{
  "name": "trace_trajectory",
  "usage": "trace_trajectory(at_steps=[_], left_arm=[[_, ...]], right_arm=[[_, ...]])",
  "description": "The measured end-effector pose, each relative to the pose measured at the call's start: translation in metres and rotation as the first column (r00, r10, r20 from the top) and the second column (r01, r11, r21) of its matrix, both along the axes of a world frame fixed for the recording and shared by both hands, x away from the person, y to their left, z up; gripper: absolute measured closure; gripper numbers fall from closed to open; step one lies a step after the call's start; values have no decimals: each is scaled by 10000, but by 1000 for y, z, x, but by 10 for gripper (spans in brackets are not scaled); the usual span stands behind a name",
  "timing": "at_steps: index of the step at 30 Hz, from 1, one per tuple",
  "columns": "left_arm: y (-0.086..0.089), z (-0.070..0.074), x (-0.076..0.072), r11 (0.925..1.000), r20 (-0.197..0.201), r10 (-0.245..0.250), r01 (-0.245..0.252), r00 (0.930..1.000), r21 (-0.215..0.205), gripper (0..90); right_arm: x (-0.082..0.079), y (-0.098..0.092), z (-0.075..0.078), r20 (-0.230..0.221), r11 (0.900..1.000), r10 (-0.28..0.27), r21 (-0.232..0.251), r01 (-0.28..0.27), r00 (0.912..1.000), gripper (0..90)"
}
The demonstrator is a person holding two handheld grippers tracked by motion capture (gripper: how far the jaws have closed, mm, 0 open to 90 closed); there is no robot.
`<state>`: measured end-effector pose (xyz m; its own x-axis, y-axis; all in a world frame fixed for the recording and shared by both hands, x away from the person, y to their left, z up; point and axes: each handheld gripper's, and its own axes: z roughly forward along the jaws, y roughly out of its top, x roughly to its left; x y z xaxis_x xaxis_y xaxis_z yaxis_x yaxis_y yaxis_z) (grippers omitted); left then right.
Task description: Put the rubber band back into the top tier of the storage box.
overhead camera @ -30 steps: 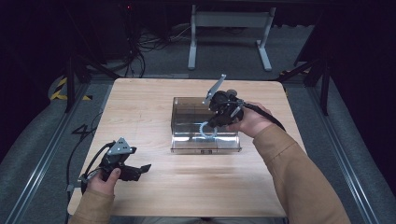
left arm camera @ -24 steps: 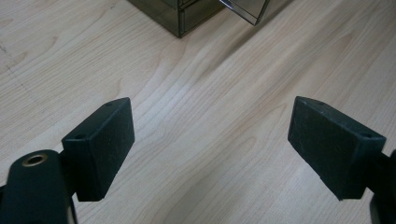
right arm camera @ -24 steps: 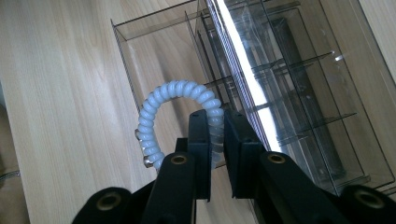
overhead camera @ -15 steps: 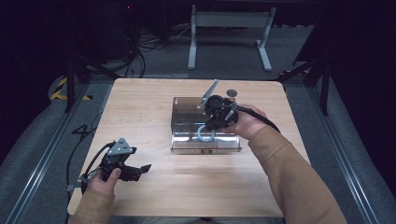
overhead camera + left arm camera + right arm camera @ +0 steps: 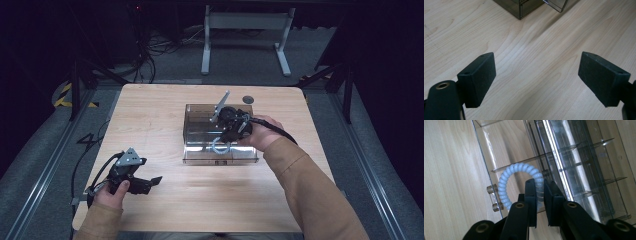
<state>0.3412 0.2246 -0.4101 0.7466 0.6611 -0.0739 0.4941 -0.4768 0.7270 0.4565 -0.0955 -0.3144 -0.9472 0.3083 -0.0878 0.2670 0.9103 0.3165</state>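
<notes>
Coil (image 5: pixel 520 173) clamped in our right gripper (image 5: pixel 539 195), hanging over open drawer (image 5: pixel 506 152); release left. Left gripper (image 5: pixel 536 77) idle, jaws apart.

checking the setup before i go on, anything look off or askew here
Nothing stands out. The clear box sits square on the table, its drawer pulled out. The right gripper pinches a white coil tie over the drawer. The left gripper rests open.
</notes>
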Motion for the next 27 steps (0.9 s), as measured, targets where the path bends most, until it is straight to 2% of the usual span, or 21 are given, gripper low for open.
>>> trace_trajectory(at_steps=[11,27], left_arm=[[-1,-1,1,10000,-24,-33,33,10000,26,155],[-1,-1,1,9999,-16,-92,92,10000,103,155]], right_arm=[[2,2,-10,32,9988,143,-474,-141,9999,813],[3,4,-24,-146,9983,106,-571,-114,9998,814]])
